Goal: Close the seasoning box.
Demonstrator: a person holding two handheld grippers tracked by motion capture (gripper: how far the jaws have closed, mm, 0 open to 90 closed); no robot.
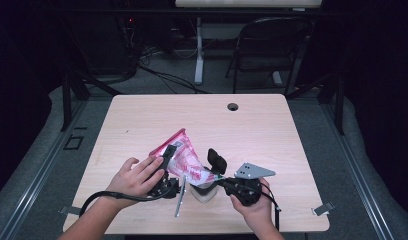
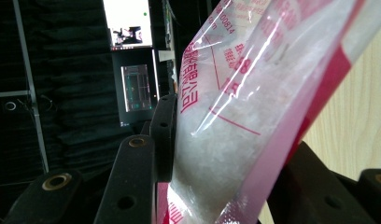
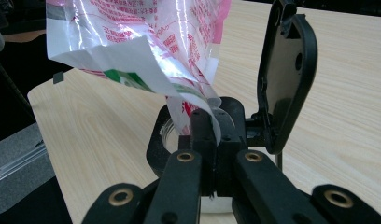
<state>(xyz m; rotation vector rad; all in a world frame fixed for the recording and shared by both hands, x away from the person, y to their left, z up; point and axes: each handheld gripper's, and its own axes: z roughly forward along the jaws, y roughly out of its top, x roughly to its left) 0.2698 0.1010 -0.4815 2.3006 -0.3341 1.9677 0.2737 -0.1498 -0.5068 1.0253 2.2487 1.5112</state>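
Above the white jar [image 1: 204,191], both hand-held grippers clamp the red-print bag [image 1: 184,159] w/ white granules inside.

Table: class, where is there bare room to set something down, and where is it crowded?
Bare: the table's far half around the hole, plus strips along both side edges. Crowded: near middle, where both hand-held grippers hold the bag over a container.
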